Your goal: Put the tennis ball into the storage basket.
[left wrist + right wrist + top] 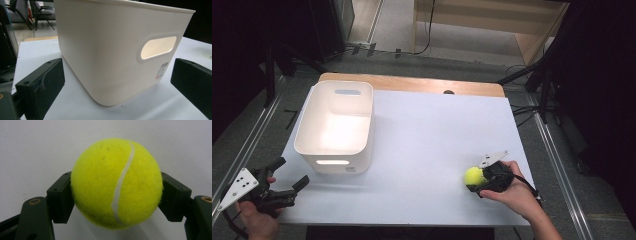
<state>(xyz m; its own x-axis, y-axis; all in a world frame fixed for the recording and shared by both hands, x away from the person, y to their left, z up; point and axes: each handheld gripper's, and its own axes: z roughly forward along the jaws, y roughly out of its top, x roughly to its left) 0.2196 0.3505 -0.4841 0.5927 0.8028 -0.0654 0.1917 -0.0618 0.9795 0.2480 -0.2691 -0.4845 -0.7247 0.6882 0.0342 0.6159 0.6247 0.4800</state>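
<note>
in the high view, the right gripper (478, 181) sits at the lower right of the frame, held in the person's right hand (512, 192). its two black jaws squeeze a yellow tennis ball (474, 176), one on each side. the ball is low over the white table (437, 145), near the bottom right edge. in the right gripper view the tennis ball (117, 183) sits in the middle of the frame, with its white seam curving down the front. a black pad presses on its left side and another on its right side. the white table top is behind it. the left gripper (287, 182) is at the lower left of the high view, at the corner of the table, held in the left hand (257, 220). its jaws stand wide apart and hold nothing. it points at the white bin (334, 127), which stands on the table in the left middle of the frame, well apart from the ball. in the left gripper view the bin (112, 50) is close in front, with an oval handle hole and a small sticker under it. the jaws do not touch the bin.
</note>
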